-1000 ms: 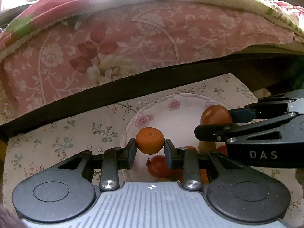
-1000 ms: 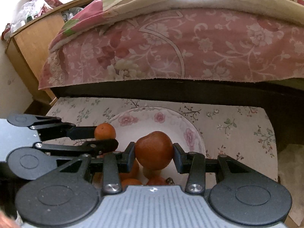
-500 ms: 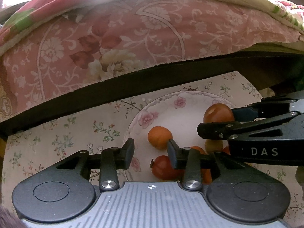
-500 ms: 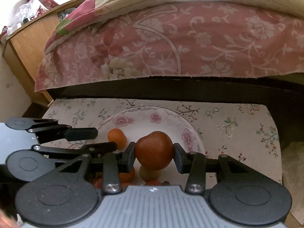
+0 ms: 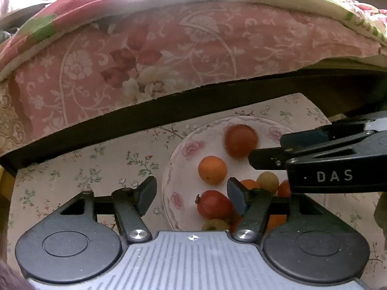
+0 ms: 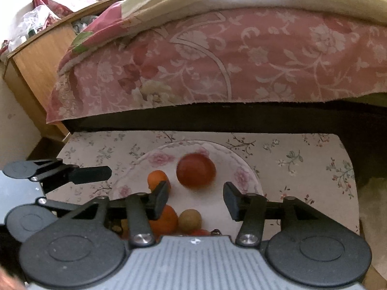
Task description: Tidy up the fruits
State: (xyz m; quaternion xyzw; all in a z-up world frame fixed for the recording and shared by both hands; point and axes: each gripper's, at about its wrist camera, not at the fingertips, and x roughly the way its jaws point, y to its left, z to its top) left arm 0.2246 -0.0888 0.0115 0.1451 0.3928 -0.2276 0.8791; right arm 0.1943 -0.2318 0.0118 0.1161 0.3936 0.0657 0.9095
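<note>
A floral plate (image 5: pixel 183 149) (image 6: pixel 244 169) sits on a flowered table and holds several fruits. A big red-orange fruit (image 5: pixel 240 140) (image 6: pixel 196 171) lies toward its far side, blurred. A small orange (image 5: pixel 212 170) (image 6: pixel 157 177) rests beside it. Nearer lie a red fruit (image 5: pixel 212 204), a larger orange (image 6: pixel 167 218) and a tan round fruit (image 5: pixel 267 182) (image 6: pixel 189 220). My left gripper (image 5: pixel 192 194) stands open at the plate's left rim, holding nothing. My right gripper (image 6: pixel 196 199) is open just short of the big fruit, with nothing between its fingers.
A pink floral bedspread (image 5: pixel 169 48) (image 6: pixel 217 60) hangs over a dark bed frame behind the table (image 5: pixel 72 176) (image 6: pixel 302 159). A wooden cabinet (image 6: pixel 36 58) stands at the left in the right wrist view. The table's right part carries no objects.
The right gripper opened and the big red-orange fruit dropped onto the plate. The left gripper, which let go of the small orange earlier, opened wider and shifted left.
</note>
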